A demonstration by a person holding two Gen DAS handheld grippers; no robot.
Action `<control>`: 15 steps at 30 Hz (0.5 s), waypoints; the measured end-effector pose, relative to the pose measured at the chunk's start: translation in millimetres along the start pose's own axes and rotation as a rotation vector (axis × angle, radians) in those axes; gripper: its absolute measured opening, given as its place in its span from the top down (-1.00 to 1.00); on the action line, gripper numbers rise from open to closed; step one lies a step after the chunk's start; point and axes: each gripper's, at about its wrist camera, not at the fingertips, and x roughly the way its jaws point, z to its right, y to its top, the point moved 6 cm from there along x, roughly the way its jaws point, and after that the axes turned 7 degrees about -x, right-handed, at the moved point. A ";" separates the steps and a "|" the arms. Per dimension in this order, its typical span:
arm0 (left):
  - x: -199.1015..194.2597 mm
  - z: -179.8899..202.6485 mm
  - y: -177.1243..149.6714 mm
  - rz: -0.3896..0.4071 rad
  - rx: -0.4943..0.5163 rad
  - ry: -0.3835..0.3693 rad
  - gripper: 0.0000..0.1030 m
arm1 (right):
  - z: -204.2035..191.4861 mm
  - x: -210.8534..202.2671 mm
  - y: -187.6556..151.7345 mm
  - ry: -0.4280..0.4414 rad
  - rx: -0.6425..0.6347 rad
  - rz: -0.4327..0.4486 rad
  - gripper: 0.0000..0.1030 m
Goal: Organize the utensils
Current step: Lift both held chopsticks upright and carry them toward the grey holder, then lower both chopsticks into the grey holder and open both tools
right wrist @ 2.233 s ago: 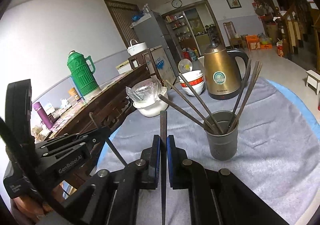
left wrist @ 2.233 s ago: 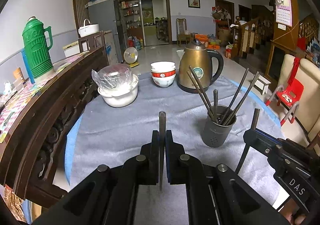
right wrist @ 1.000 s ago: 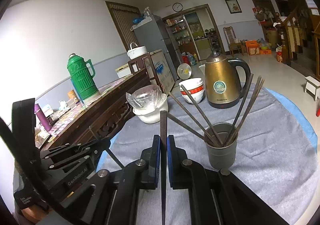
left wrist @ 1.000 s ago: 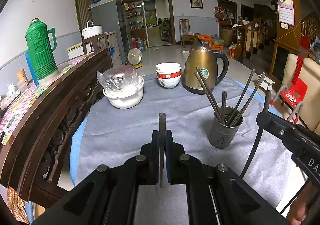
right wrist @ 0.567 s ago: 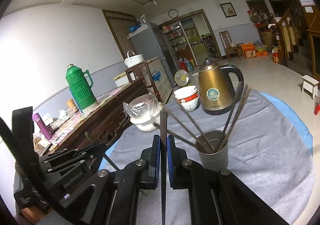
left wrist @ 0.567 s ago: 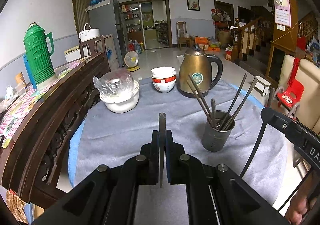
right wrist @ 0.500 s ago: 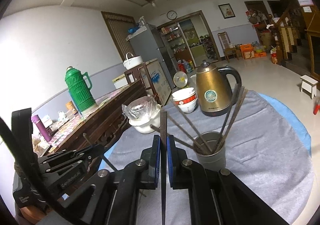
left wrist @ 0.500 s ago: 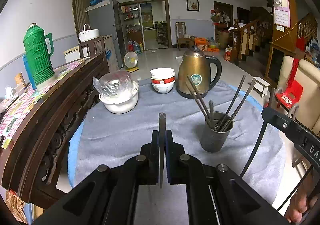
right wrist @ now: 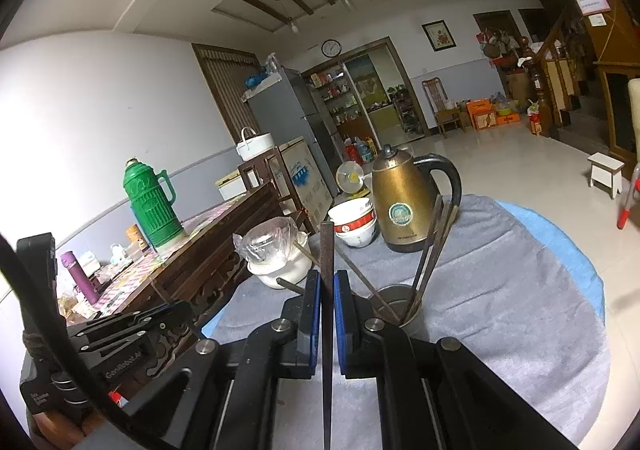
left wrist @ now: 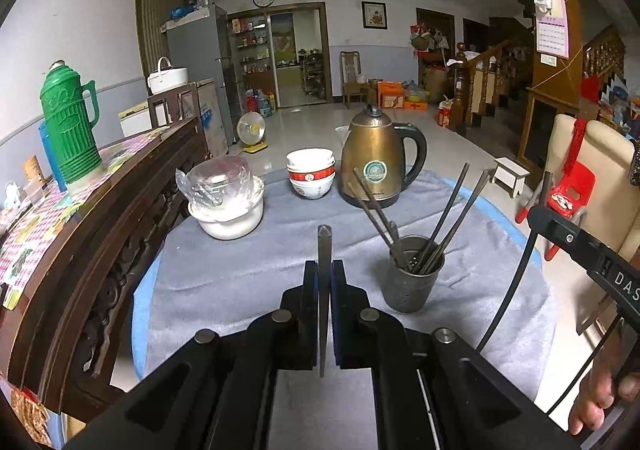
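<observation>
Plainly, each gripper, left (left wrist: 324,290) and right (right wrist: 327,302), is clamped on one chopstick (left wrist: 323,270) above the table, so the crowded holder (left wrist: 412,282) could tip if bumped

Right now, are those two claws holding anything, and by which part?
Yes. The left claw is shut on a dark chopstick partway along its length; its upper end sticks out past the pads. The right claw grips another chopstick likewise.
</observation>
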 end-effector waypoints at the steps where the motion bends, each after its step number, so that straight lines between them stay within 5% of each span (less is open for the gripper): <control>1: -1.0 1.3 1.4 0.000 0.000 -0.007 0.89 | 0.5 -1.3 1.1 0.000 0.000 0.003 0.86; 15: -6.7 21.8 23.8 -0.004 0.013 -0.072 0.89 | 11.2 -15.7 25.2 -0.032 -0.028 0.050 0.86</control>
